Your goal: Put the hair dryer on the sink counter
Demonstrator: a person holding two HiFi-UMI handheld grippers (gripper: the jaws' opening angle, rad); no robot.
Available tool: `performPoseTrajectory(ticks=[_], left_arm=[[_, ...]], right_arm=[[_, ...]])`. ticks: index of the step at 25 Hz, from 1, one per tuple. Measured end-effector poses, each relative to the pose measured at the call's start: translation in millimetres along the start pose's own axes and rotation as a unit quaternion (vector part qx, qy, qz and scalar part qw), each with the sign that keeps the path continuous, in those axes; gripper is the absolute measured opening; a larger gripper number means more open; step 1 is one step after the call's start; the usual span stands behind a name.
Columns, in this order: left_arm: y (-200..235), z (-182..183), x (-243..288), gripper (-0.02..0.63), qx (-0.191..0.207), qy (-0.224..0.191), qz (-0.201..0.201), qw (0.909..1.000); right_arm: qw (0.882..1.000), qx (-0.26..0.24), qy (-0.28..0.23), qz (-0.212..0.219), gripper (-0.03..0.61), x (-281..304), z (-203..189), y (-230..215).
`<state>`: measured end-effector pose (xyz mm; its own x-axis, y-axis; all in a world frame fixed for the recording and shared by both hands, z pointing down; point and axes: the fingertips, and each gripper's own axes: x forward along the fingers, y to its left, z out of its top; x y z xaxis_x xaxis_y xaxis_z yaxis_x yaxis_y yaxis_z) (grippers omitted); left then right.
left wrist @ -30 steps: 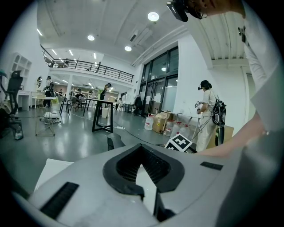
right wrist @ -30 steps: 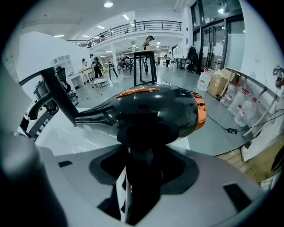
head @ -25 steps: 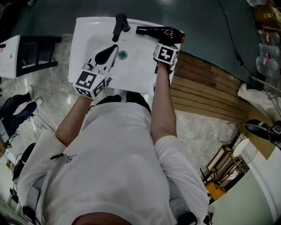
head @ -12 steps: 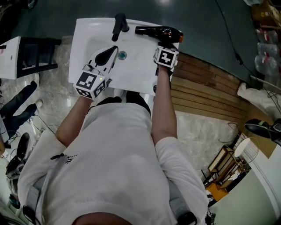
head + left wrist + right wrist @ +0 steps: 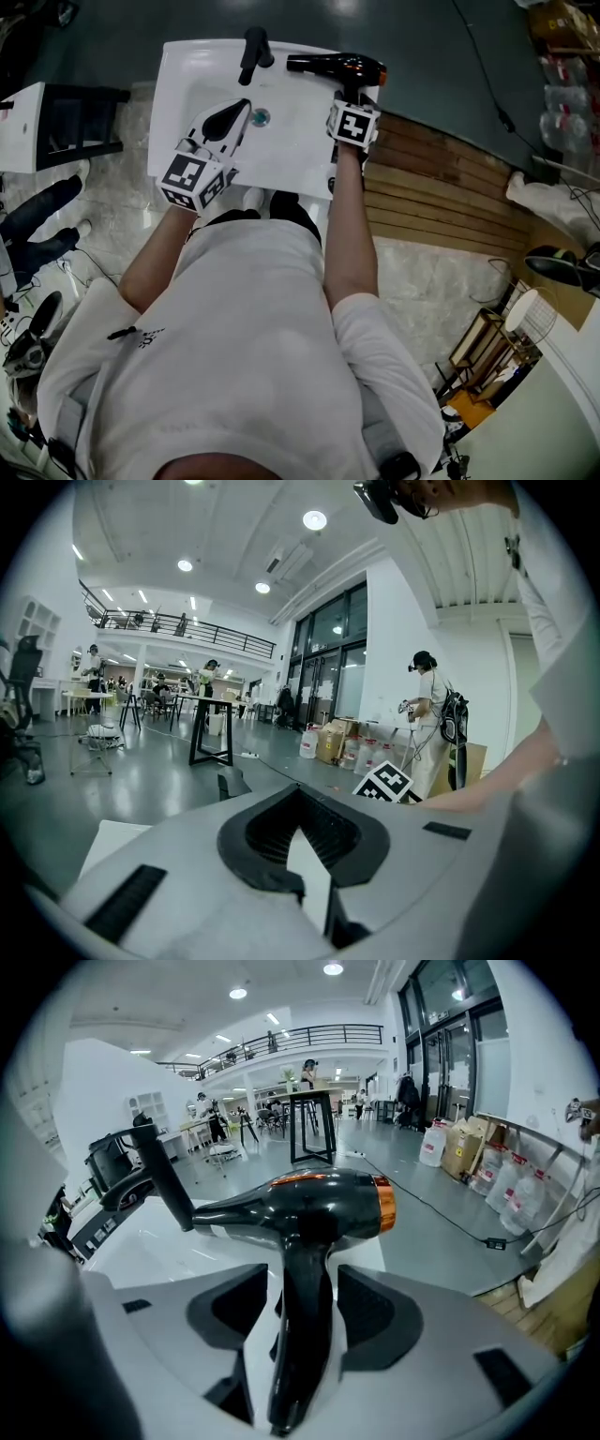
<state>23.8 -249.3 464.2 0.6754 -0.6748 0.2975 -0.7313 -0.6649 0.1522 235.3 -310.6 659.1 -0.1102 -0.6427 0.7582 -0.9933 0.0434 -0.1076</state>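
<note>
A black hair dryer [image 5: 337, 66] with an orange ring lies at the back right corner of the white sink counter [image 5: 187, 66], its nozzle pointing left at the black faucet [image 5: 253, 52]. My right gripper [image 5: 353, 94] reaches to its handle. In the right gripper view the dryer [image 5: 309, 1204] has its handle standing between the jaws of my right gripper [image 5: 302, 1279], which are opening; a slim gap shows on each side. My left gripper [image 5: 239, 108] hovers over the basin near the drain [image 5: 261, 117], shut and empty. The left gripper view shows my left gripper [image 5: 300, 794] with its pads meeting.
Wooden floor planks [image 5: 441, 187] run along the counter's right side. A white stand with a dark frame [image 5: 56, 117] sits to the left. A black cable [image 5: 487, 75] crosses the grey floor beyond. The faucet [image 5: 155, 1171] rises just left of the dryer's nozzle.
The dryer and my right gripper have edged slightly toward the counter's back edge. My left gripper has stayed where it was.
</note>
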Motion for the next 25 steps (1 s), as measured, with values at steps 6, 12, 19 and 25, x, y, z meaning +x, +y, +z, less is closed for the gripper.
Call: performPoseTrajectory(ticks=[6,12,19,25], left_arm=[[0,2,-7,0.002,0.001,-0.006,-0.004,1.0000],[-5,5,-13,0.002,0.005,-0.012,-0.012,0.9998],[-29,12,-18,0.002,0.011,-0.017,-0.023,0.9995],[-52,13,-24,0.002,0.016,-0.021,-0.033,0.9991]], right_arm=[[1.000,-0.006,-0.015,-0.004,0.209,-10,5,2],[0.999,-0.012,-0.030,-0.007,0.209,-28,8,3],[0.999,-0.018,-0.031,-0.017,0.206,-67,-4,-24],[0.998,-0.005,-0.059,-0.006,0.181,-105,-8,-32]])
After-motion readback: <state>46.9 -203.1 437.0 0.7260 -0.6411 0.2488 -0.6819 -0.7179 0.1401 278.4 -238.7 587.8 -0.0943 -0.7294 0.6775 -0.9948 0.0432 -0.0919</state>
